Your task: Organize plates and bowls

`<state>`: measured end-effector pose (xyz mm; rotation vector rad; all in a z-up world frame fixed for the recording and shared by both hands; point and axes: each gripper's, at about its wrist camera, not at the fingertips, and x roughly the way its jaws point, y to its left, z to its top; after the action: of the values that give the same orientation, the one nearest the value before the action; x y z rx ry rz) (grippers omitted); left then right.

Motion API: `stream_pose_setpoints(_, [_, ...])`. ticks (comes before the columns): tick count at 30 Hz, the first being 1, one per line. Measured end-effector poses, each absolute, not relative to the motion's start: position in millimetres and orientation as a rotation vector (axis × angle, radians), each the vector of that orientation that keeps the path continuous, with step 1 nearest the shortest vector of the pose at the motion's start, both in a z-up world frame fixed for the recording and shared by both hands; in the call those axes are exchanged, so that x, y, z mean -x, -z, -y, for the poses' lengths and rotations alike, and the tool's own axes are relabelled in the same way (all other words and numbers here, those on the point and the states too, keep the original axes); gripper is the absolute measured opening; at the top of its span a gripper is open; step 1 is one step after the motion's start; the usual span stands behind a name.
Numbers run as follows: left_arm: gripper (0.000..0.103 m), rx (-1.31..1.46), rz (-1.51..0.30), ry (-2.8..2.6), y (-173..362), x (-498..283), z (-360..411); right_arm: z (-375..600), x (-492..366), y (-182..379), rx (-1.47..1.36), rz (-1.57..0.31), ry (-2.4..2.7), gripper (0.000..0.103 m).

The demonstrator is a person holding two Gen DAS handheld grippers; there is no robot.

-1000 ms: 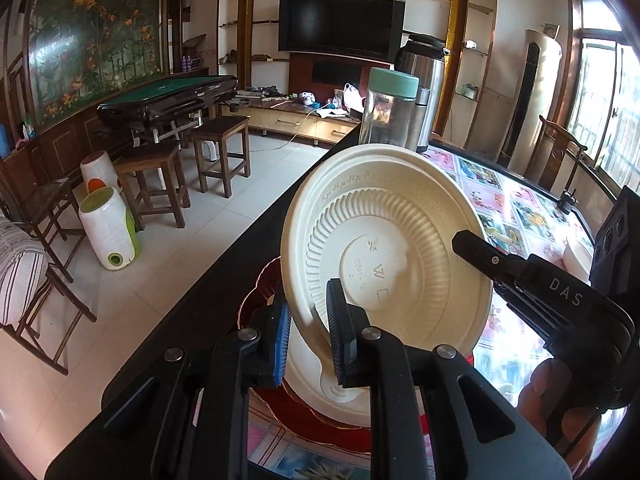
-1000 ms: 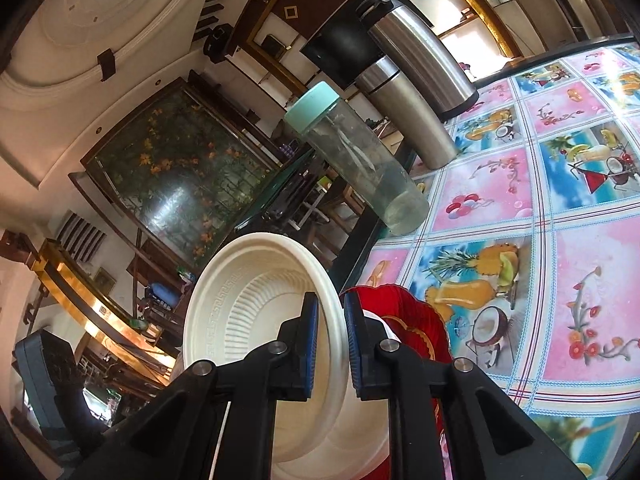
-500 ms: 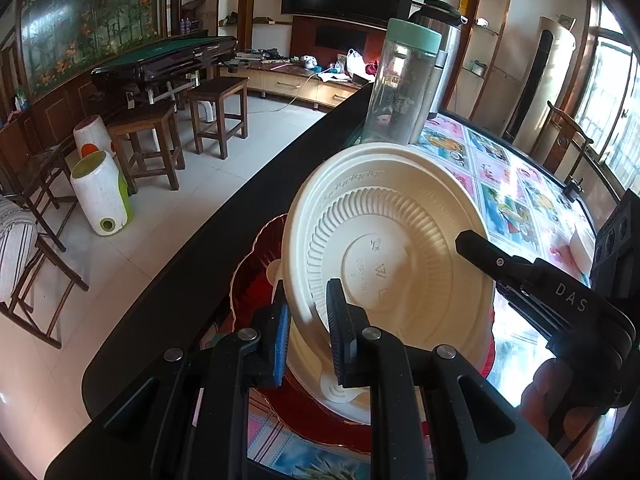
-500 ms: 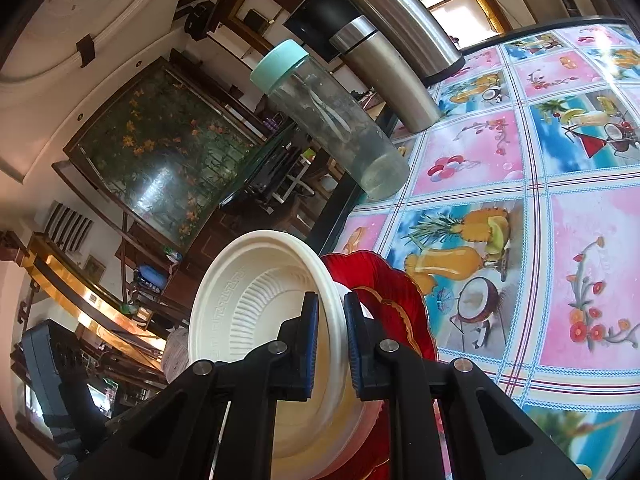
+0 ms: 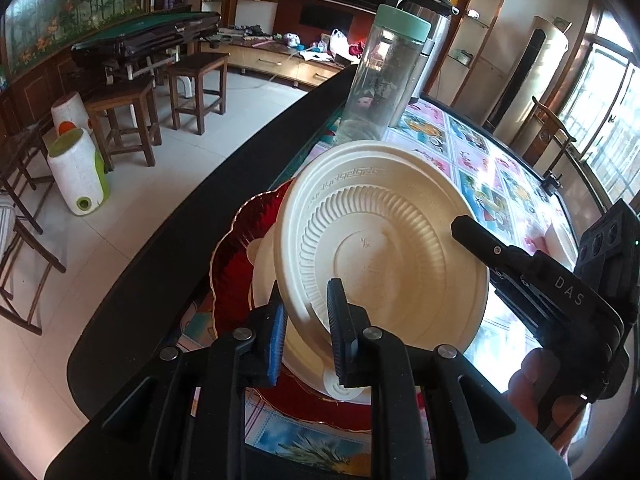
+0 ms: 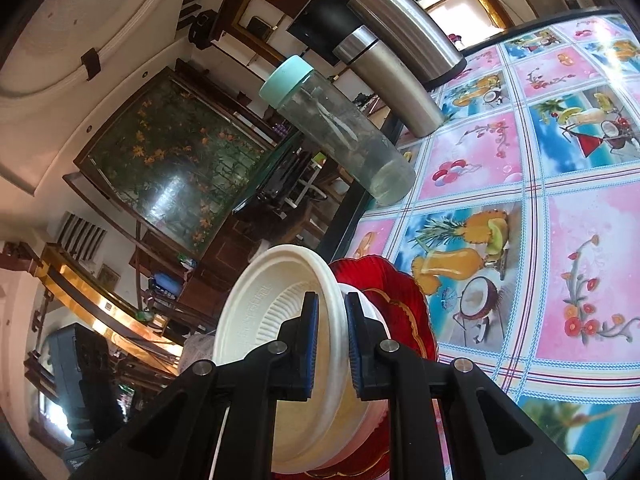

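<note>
— Gripping anything with those 2 tools?

— Yes. My left gripper [image 5: 306, 322] pinches the near rim of the cream bowl [image 5: 380, 240], tilted up on edge. My right gripper [image 6: 331, 332] clamps its rim from the right.

— Where is it?

— Just over another cream bowl [image 5: 264, 276] nested in the red plate [image 5: 236, 264] near the table [image 6: 560, 220] edge, with a clear bottle [image 5: 380, 88] beyond.
</note>
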<state>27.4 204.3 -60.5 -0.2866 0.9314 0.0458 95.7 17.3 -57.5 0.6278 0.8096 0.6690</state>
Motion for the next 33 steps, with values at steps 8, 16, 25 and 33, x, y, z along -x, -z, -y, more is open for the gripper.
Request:
stream_pose_setpoints(8, [0.016,0.297,-1.03,0.049,52.6,-31.4,-211.3,-14.4,-102.0,60.5,-0.704,-0.883,-0.709,0.016])
stream_pose_setpoints(16, [0.016,0.289,-1.058,0.056,59.5,-30.8,-209.3,-23.5,-99.6,63.0,-0.637,-0.904,-0.656,0.016])
stream_pose_setpoints(25, [0.016,0.278,-1.065,0.037,59.7,-35.1,-212.0,-25.7,-99.8,64.8,-0.627,-0.901,-0.654,0.016])
stream_pose_setpoints(33, [0.026,0.247,-1.081,0.02,57.8,-35.4,-208.3,-21.6,-98.6,63.0,-0.643,-0.886,-0.656,0.016])
